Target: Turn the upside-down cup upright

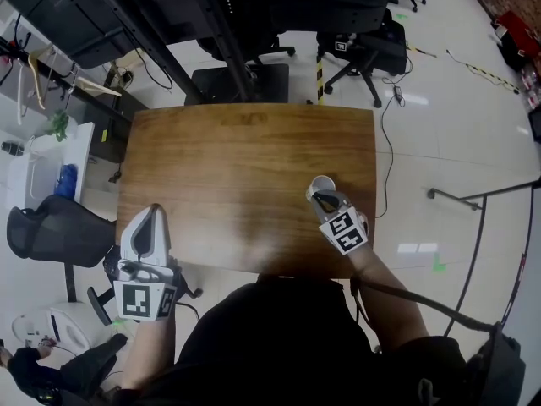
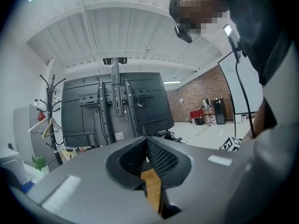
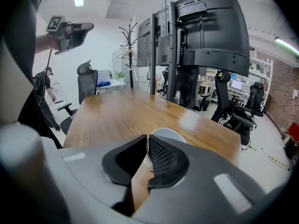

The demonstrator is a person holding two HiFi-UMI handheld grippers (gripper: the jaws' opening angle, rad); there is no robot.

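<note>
The cup (image 1: 320, 180) stands on the worktop (image 1: 245, 159) at the right hand-held gripper (image 1: 325, 199), whose jaws pinch its near rim; the left hand-held gripper (image 1: 152, 212), jaws together, is well apart.

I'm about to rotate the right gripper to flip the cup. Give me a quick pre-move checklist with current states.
1. Grip on the cup: the right gripper has its jaws nearly together, with the pale wall of the cup between them. Ok.
2. Cup orientation: its round face looks flat, but I can't say whether it is the base or the mouth. Cannot tell.
3. Left gripper out of the way: it is at the table's near left edge, far from the cup, with its jaws together and nothing between them. Ok.
4. Room to turn: the table around the cup is bare wood. Ok.
5. Margin from the edge: the cup sits inside the right edge. Ok.
</note>
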